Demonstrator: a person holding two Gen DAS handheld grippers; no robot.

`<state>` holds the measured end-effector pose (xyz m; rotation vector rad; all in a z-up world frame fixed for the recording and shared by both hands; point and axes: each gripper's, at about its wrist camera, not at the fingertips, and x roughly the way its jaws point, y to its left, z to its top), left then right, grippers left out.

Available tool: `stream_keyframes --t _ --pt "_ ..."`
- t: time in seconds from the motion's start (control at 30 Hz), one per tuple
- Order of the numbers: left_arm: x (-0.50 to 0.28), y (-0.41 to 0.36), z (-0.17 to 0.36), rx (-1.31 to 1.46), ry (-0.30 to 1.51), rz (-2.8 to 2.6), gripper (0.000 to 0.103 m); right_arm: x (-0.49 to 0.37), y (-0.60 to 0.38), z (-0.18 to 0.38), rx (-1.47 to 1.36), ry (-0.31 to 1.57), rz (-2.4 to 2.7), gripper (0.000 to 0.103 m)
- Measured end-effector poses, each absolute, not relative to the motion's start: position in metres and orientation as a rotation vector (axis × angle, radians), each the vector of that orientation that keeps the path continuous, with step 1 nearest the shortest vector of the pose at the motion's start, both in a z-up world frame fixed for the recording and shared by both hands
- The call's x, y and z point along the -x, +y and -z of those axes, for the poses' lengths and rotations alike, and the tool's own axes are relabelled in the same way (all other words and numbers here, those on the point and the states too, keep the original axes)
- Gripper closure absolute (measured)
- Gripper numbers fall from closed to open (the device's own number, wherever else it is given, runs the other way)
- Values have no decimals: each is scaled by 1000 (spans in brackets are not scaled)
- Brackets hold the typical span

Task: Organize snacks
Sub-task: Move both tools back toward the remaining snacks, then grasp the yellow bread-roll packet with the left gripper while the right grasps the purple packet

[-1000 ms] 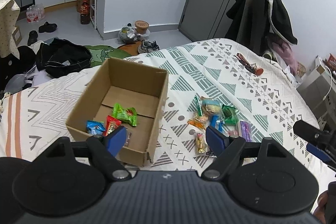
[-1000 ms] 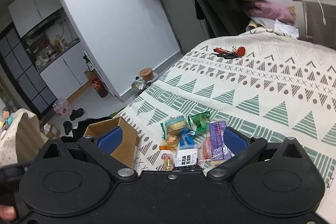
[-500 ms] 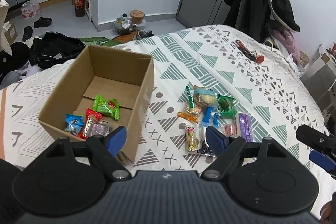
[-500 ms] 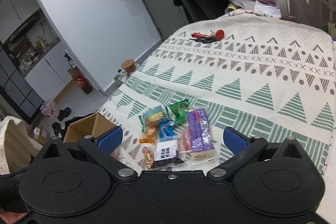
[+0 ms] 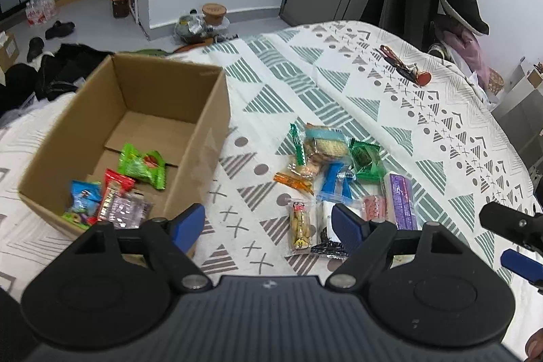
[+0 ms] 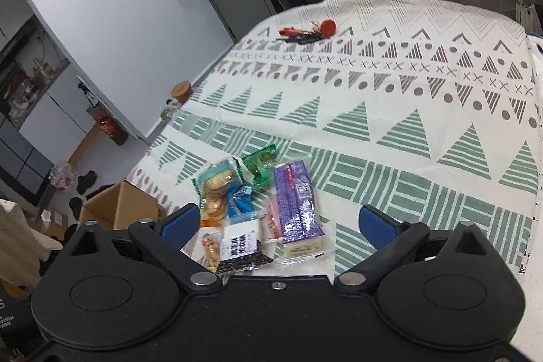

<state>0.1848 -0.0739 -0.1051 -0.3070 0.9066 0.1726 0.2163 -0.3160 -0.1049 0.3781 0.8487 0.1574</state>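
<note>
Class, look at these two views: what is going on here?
A person holds a gripper in each hand above a patterned bedspread. A cardboard box already holds a few snack packets; a pile of snacks lies beside it. The left gripper and right gripper hover with jaws open, holding nothing.

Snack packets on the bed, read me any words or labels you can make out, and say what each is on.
No text can be read for certain.
Black-and-white packet: large Chinese characters, too blurred to quote.
Purple packet: small print and a code patch, unreadable.
Peanut packet: red label, too small.
Snacks in the cardboard box: print blurred.
</note>
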Motion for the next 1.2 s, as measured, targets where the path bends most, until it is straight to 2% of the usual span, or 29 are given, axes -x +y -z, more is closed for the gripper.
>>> stream_keyframes --t 0.13,0.27,0.57,0.93,0.97,1.0,1.07,1.2 --pt "-196 -77 121 331 935 -142 27 -228 -316 117 -397 896 -161 17" --pt "-207 -82 136 335 956 -120 39 -238 -316 128 -399 930 -153 26" --pt "-230 -84 171 388 1013 -117 59 -260 -305 151 -362 1001 -153 27" --pt "-242 -90 194 370 1056 -129 64 -282 -292 174 -289 1065 -116 27" --pt "-243 -92 194 362 1055 -131 67 -283 -292 175 -285 1066 -114 27" --pt "-243 -92 194 358 1053 -133 76 -283 -292 176 -282 1069 -111 27" --pt "-242 -91 195 369 1048 -139 85 -284 -292 178 -277 1073 -105 28" --pt "-239 -89 192 387 1033 -121 85 -286 -292 182 -273 1082 -102 29"
